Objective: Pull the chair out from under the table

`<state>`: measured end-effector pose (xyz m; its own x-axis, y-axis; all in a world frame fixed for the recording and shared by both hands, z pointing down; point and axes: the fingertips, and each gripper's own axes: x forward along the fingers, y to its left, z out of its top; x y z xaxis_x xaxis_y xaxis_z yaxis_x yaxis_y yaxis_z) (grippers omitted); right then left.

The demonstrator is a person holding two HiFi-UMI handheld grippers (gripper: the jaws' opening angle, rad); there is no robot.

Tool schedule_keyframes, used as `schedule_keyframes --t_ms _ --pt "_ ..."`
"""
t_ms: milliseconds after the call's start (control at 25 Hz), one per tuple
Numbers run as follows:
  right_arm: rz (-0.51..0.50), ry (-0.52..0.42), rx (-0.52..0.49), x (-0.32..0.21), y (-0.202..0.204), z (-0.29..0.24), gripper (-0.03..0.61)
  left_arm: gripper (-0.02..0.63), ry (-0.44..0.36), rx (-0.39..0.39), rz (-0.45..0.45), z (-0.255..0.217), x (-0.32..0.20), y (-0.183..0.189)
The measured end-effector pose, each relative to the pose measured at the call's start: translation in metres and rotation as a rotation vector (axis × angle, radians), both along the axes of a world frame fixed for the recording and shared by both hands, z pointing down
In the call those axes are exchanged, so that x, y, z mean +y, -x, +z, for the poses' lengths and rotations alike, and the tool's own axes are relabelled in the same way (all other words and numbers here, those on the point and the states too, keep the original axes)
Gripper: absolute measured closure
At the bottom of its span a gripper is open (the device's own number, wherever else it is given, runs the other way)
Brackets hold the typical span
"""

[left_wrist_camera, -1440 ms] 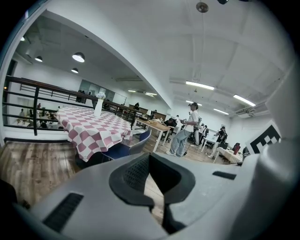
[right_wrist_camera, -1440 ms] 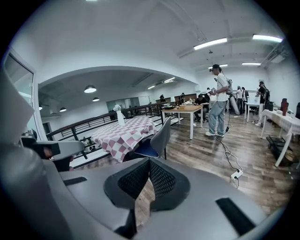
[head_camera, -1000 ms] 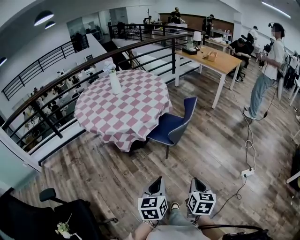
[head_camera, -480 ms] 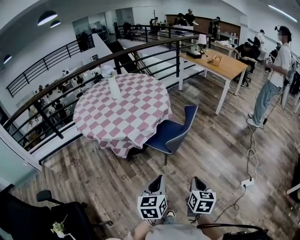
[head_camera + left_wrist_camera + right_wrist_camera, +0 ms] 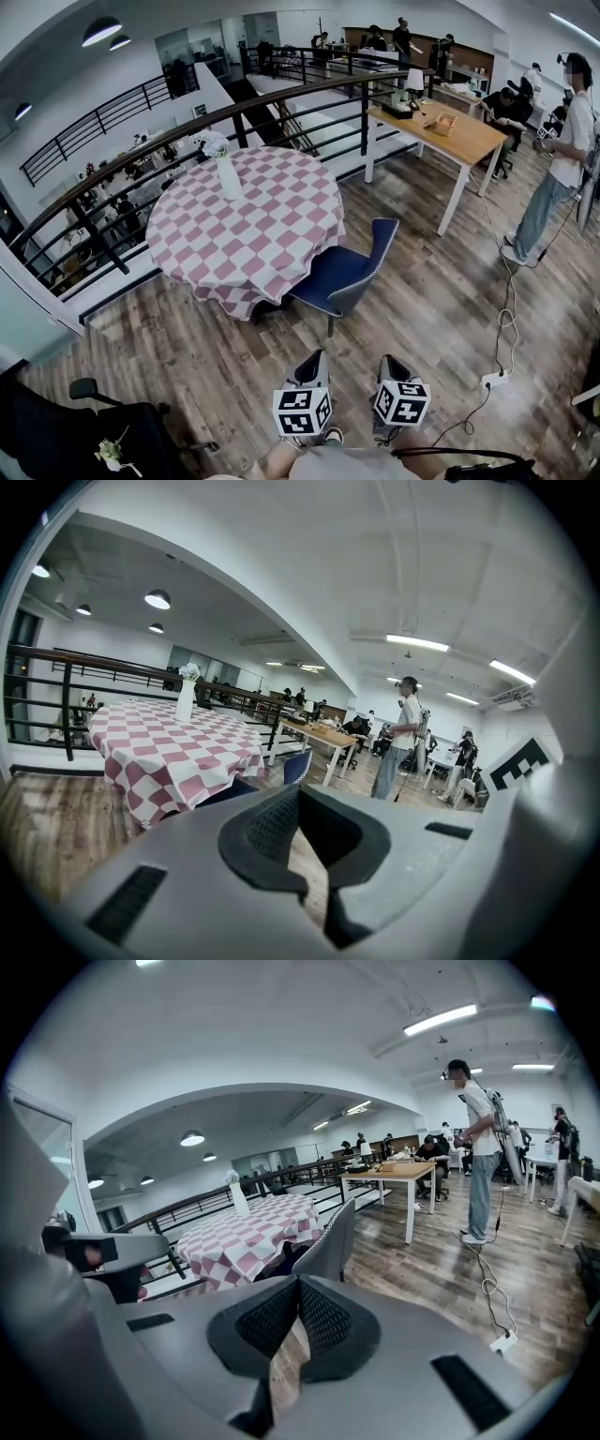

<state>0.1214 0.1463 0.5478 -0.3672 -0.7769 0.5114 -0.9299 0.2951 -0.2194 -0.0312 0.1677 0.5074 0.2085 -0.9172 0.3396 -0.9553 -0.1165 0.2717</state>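
At the room's centre, the blue chair [image 5: 343,272] is seen pushed in at the round worktop [image 5: 248,225]. Its seat is tucked partly under the hanging edge of the pink-and-white checked cloth, and its back is turned away from the worktop. A white vase [image 5: 229,176] is stood upright on the far part of the cloth, near the black railing [image 5: 187,122].

The left hand-held gripper [image 5: 316,359] and the right hand-held gripper [image 5: 390,362] are held side by side low in the head view, over the wooden floor [image 5: 225,366], well apart from the chair. Both are pointed towards it. In the left gripper view the pads [image 5: 272,822] are seen closed tip to tip, with nothing between them. The same is seen for the pads [image 5: 326,1316] in the right gripper view: closed, empty.

A person [image 5: 562,159] is stood at the right, beside a long wooden table [image 5: 441,131].
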Motion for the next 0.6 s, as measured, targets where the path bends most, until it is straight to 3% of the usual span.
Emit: schedule_keyframes --t_ms 600 --pt "-0.001 0.03 0.028 -0.046 -0.005 0.009 0.561 0.611 0.038 -0.018 -0.016 0.01 -0.046 0.005"
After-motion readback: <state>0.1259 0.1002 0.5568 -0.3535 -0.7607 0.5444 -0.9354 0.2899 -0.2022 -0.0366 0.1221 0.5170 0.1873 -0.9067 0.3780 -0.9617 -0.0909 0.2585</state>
